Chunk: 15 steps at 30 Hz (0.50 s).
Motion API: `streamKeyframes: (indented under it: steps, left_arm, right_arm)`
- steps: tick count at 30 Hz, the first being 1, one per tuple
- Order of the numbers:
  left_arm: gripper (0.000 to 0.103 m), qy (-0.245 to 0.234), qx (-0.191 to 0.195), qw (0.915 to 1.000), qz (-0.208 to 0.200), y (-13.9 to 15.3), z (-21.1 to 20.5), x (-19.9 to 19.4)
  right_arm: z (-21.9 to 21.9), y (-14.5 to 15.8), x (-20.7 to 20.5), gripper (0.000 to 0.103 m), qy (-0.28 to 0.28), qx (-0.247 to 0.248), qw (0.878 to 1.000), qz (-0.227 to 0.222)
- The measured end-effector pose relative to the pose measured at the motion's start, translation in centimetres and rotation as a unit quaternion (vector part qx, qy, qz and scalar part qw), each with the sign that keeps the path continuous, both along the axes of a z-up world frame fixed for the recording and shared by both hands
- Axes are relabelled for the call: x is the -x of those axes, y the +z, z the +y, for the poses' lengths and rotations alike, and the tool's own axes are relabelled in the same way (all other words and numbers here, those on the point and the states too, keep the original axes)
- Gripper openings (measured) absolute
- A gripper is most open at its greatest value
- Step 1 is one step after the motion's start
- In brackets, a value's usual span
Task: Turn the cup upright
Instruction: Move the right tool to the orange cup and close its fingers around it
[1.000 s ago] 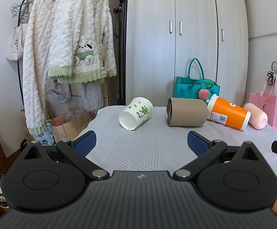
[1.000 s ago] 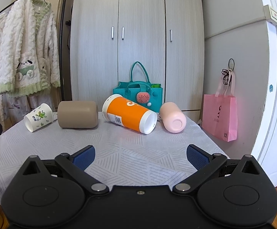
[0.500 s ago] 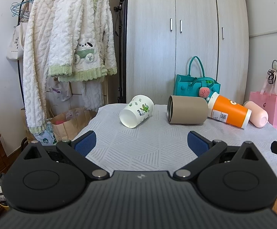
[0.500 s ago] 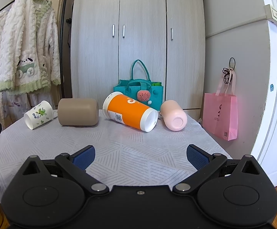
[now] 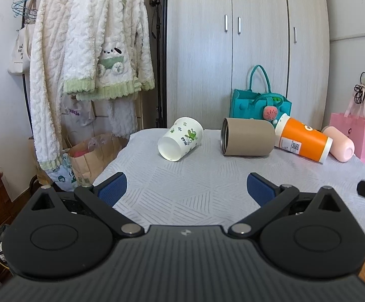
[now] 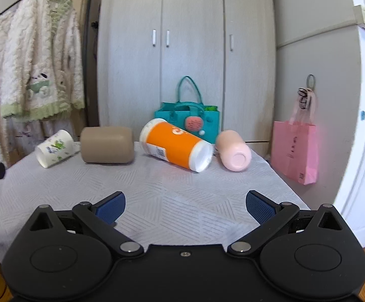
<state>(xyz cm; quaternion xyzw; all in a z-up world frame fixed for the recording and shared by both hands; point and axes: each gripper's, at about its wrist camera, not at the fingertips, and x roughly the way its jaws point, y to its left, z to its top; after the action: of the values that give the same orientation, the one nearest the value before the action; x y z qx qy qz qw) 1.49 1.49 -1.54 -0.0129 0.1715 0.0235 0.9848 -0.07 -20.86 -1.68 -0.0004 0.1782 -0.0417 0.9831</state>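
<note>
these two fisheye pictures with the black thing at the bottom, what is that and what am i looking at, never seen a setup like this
The black shape at the bottom of each picture is a hand-held gripper with two blue-padded fingers. A person holds one in each hand, and a camera on each looks forward along the fingers.

One picture comes from the left gripper, the other from the right gripper. Both are open and hold nothing.

Ahead is a table with a pale patterned cloth. Four cups lie on their sides there: a white paper cup with green frog prints, a tan cylindrical cup, an orange cup with white ends and a pale pink cup. None stands upright yet.

Behind them sits a teal felt bag; a pink paper bag hangs on the wall.
</note>
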Motion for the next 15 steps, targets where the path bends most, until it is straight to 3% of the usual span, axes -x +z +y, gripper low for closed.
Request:
streamKeyframes:
  steps: [8, 13, 15]
  left_arm:
    - [0.103, -0.040, 0.002, 0.9988, 0.026, 3.1, -1.4, -2.3]
    - [0.103, -0.072, 0.033, 0.9954, 0.054, 4.6, -2.2, -4.5]
    - [0.103, -0.083, 0.034, 0.9943, 0.057, 4.9, -2.8, -5.3]
  right_arm:
    - [-1.9, 5.0, -1.6, 0.103, 0.135, 0.071, 0.988, -0.007]
    - [-3.0, 7.2, -4.5, 0.102, 0.260, 0.107, 0.960, 0.010]
    - [-2.8, 7.4, -6.1, 0.102, 0.272, 0.132, 0.953, 0.029]
